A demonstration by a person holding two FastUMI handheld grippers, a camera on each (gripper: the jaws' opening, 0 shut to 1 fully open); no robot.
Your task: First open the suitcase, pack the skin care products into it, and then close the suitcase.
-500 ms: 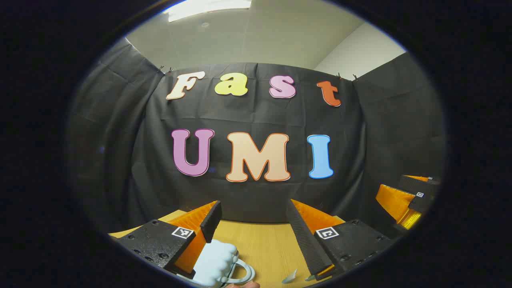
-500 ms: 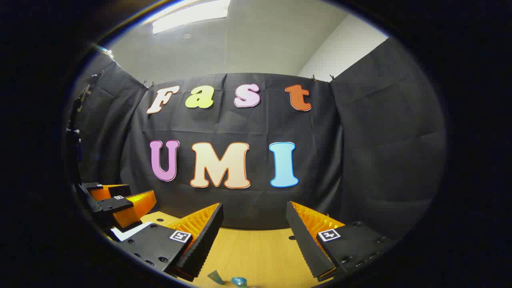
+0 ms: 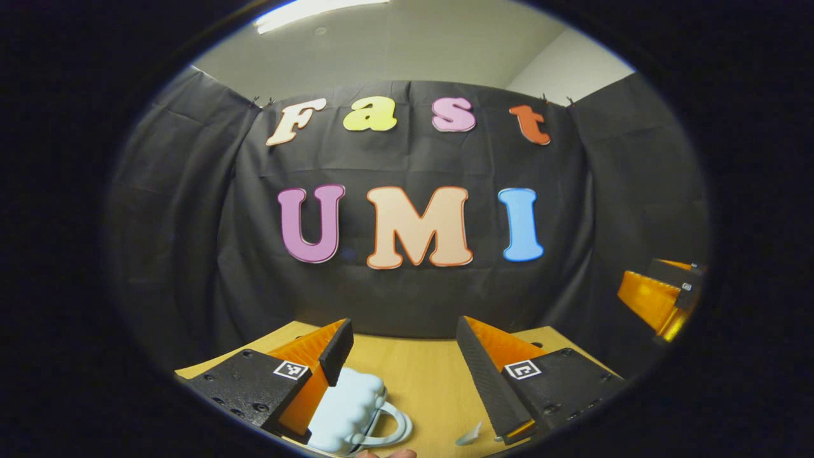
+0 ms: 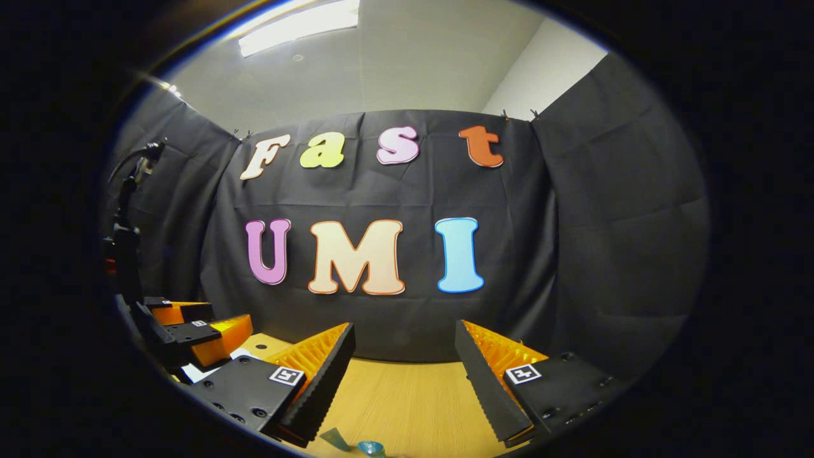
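Observation:
A small pale blue suitcase (image 3: 353, 410) with a looped handle (image 3: 394, 427) lies on the wooden table (image 3: 420, 375), low in the left gripper view. It is partly hidden behind that gripper's left finger. My left gripper (image 3: 404, 331) is open above the table with nothing between its fingers. In the right gripper view it appears as the left gripper (image 4: 194, 331) at the left edge. My right gripper (image 4: 405, 332) is also open and holds nothing. Two small teal items (image 4: 334, 437) (image 4: 371, 447) peek in at the bottom, cut off by the edge.
The right gripper (image 3: 655, 296) hovers far right in the left gripper view. A small pale scrap (image 3: 469, 434) lies by the right finger. A fingertip (image 3: 388, 453) shows at the bottom edge. Black cloth walls close the back and sides of the table (image 4: 407, 394).
The left gripper view has tipped down a little, so more table and more of the suitcase show. The right gripper sits slightly higher in that view. Both grippers stay open.

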